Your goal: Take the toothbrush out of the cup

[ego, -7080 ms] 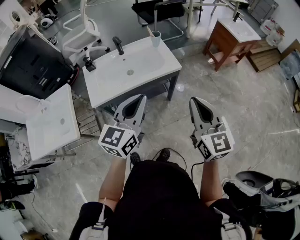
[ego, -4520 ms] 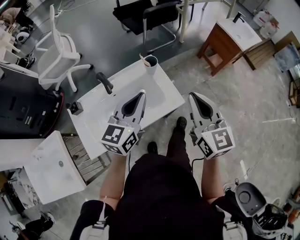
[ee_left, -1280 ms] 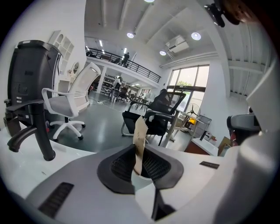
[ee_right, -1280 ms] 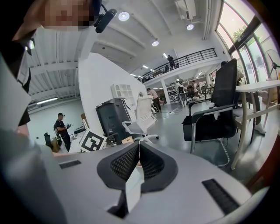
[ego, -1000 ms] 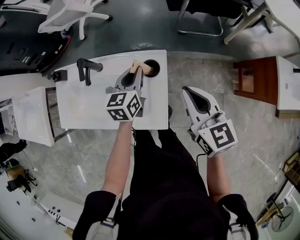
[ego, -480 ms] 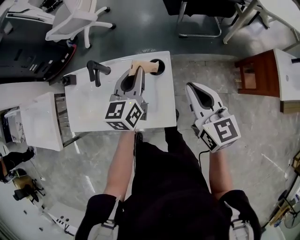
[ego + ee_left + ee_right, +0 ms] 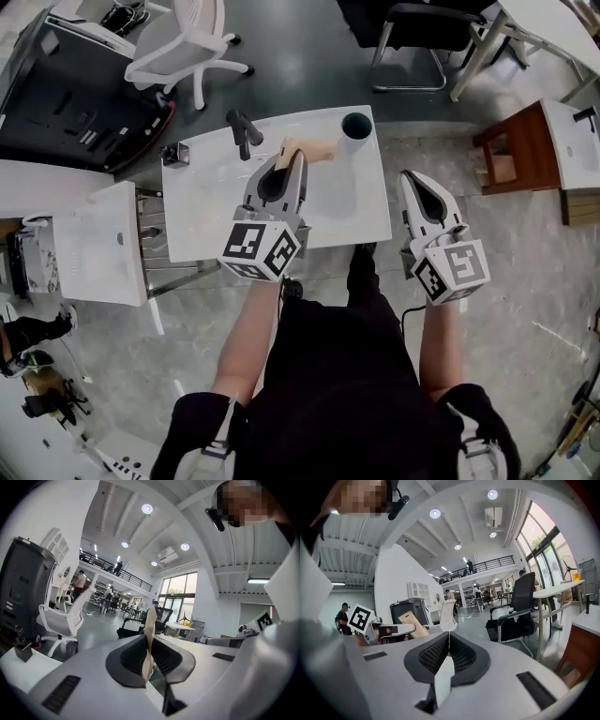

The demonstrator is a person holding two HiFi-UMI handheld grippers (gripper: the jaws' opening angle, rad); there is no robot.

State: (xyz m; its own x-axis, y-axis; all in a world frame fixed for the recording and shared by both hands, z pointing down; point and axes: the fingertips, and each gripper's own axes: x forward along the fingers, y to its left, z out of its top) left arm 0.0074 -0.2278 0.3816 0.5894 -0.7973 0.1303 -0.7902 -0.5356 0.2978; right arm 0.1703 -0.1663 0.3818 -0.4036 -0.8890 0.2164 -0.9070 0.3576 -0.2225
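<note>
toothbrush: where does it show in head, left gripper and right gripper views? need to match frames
Head view: toothbrush above centre, at the tip of the left gripper, left of the cup.
Left gripper view: toothbrush at centre, clamped between the jaws.
Right gripper view: toothbrush left of centre, tilted.
Shared landmark: white office chair.

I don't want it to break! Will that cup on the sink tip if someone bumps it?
Probably quite easily: the cup looks empty, so it is likely light. It stands close to a corner of the sink top, so a shove might knock it off.
</note>
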